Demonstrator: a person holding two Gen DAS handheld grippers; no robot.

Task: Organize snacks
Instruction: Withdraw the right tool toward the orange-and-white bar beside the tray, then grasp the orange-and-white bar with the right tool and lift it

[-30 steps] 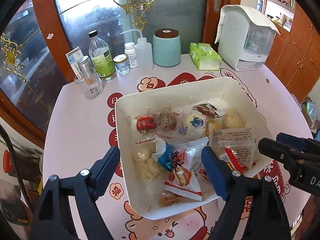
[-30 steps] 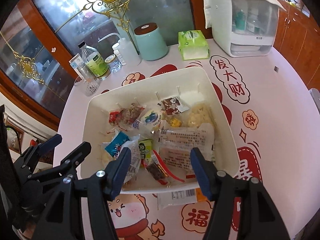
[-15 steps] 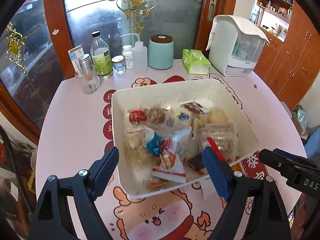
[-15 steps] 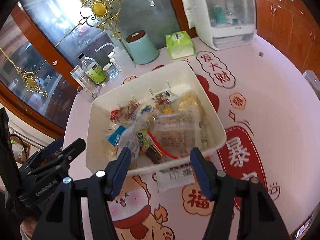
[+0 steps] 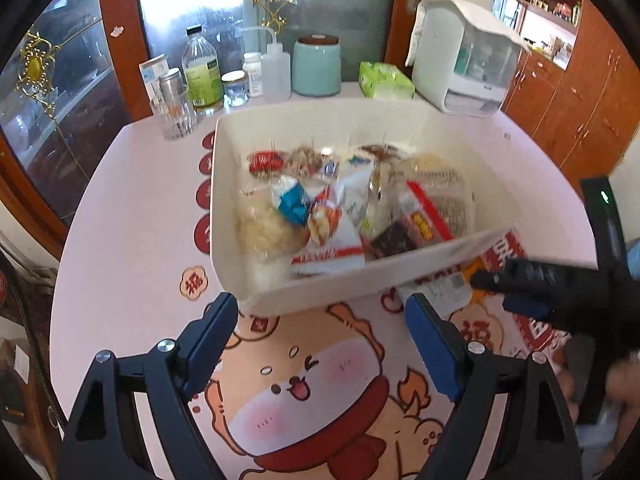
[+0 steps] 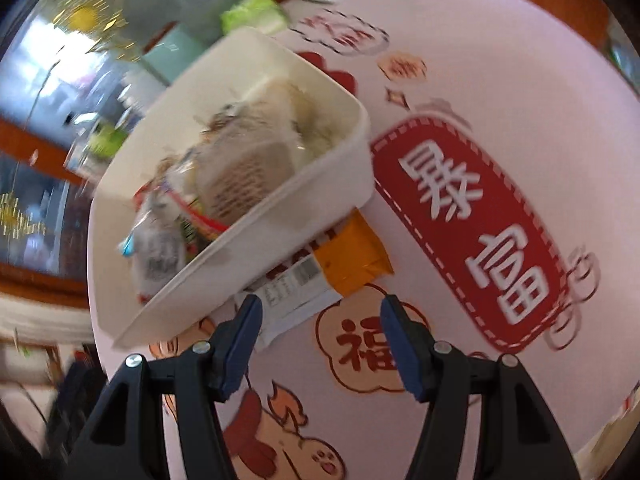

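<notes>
A white bin [image 5: 320, 292] full of several wrapped snacks stands on the pink table; it also shows in the right wrist view [image 6: 256, 224]. An orange and white snack packet [image 6: 320, 280] lies on the table, partly under the bin's near corner, and shows in the left wrist view [image 5: 444, 288]. My right gripper [image 6: 320, 328] is open, low over the table, just short of that packet. My left gripper [image 5: 320, 340] is open and empty, in front of the bin's near wall. The right gripper also shows at the right of the left wrist view [image 5: 532, 292].
At the back of the table stand a glass [image 5: 174, 114], a bottle [image 5: 202, 76], a squeeze bottle [image 5: 276, 74], a teal canister [image 5: 316, 66], a green tissue pack [image 5: 384, 80] and a white appliance [image 5: 464, 56]. Wooden cabinets [image 5: 580, 92] are at the right.
Both grippers have pulled back from over the bin. The right gripper has dropped low and tilted toward the packet beside the bin; its view is motion-blurred.
</notes>
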